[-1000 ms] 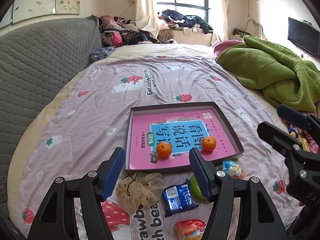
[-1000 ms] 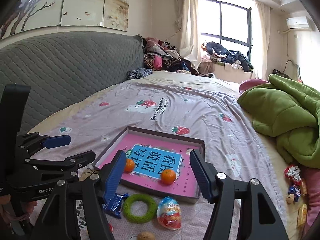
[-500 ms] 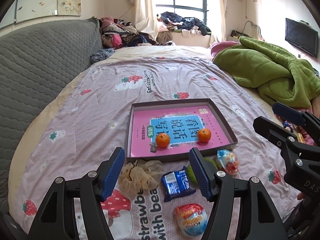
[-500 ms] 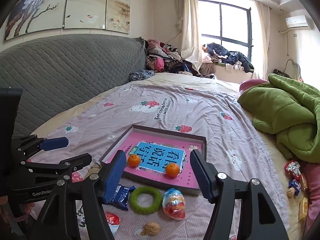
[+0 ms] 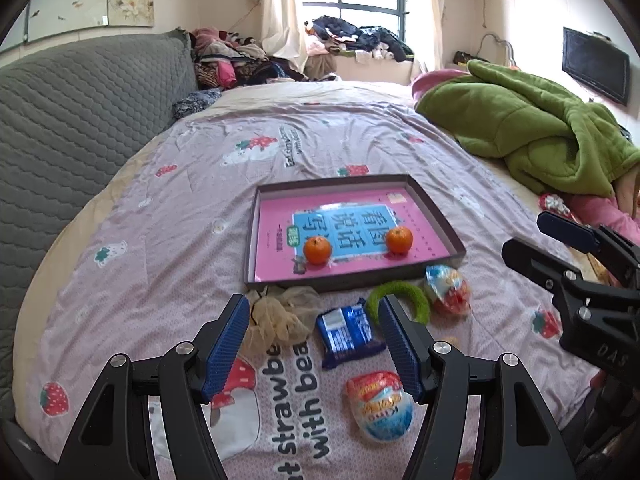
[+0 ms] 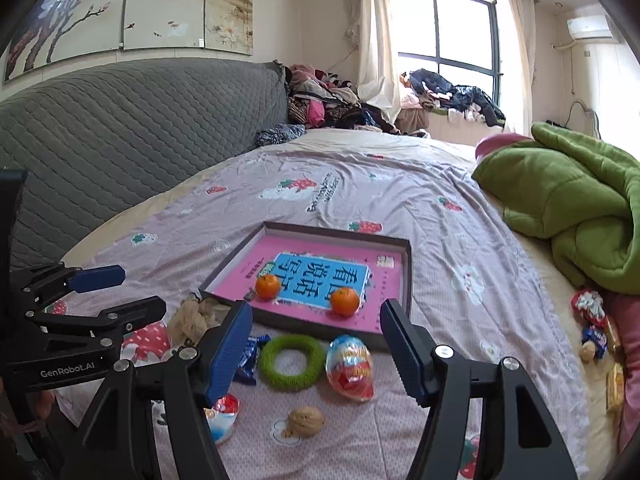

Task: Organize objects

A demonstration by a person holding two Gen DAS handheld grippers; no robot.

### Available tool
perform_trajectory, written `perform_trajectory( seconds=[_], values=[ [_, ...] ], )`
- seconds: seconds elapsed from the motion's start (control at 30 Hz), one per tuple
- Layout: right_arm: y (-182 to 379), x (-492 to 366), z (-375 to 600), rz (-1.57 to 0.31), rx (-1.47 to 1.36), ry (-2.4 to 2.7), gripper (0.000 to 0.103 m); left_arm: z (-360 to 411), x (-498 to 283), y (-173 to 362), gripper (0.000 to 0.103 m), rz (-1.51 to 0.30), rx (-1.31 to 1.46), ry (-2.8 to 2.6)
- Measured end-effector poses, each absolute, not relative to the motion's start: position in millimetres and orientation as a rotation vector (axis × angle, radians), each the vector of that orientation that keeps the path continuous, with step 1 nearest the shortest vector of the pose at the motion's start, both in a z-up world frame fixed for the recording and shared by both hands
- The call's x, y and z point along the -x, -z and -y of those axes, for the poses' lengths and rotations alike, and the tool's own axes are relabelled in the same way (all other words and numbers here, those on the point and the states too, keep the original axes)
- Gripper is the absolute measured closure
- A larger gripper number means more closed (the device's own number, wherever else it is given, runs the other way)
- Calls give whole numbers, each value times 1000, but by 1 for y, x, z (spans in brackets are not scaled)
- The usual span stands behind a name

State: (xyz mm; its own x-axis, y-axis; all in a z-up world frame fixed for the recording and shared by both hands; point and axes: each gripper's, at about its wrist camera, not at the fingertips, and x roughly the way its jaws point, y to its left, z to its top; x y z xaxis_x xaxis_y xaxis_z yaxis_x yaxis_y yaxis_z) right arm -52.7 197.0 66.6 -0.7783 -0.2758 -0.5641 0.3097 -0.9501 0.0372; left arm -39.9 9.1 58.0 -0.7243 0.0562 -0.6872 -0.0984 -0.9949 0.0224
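- Both tools hang above the near edge of the bed with their blue-padded jaws spread wide and nothing between them: the left tool (image 5: 312, 344) over the snack wrappers, the right tool (image 6: 316, 344) over the ring and the egg.
- The shallow dark-rimmed cardboard tray (image 5: 434, 216), lined with a pink book, lies flat on the strawberry-print bedsheet (image 5: 168, 248); two small orange tangerines (image 5: 317, 250) sit inside along its near side.
- The loose things lie just outside the tray's near rim. From the right wrist view, the fuzzy green ring (image 6: 291, 361) is at 12 o'clock from the tool, the foil-wrapped chocolate egg (image 6: 350, 366) at 1 o'clock, and the brown walnut (image 6: 306, 421) nearest — below the jaws.
- The blue crinkled snack packet (image 5: 346, 334) and beige mesh scrunchie (image 5: 276, 312) lie nearer the left tool.
- Likely handling: the ring is soft and light — pinch across one side of its band. The egg looks smooth and crushable, so grip its widest part gently. The walnut is hard and may roll.
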Motion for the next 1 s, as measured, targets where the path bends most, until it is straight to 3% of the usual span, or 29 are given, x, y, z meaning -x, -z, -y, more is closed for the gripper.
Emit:
perform_trajectory(
  seconds=[0.23,1.0],
  values=[
    [-55,48,-204,-35,-898,2679,37,-11,29,-43,34,-120,1159,-2813],
    [-17,35,-186,-158,-1011,2642,37,-34,1,-6,34,-199,1250,-2721]
  ],
)
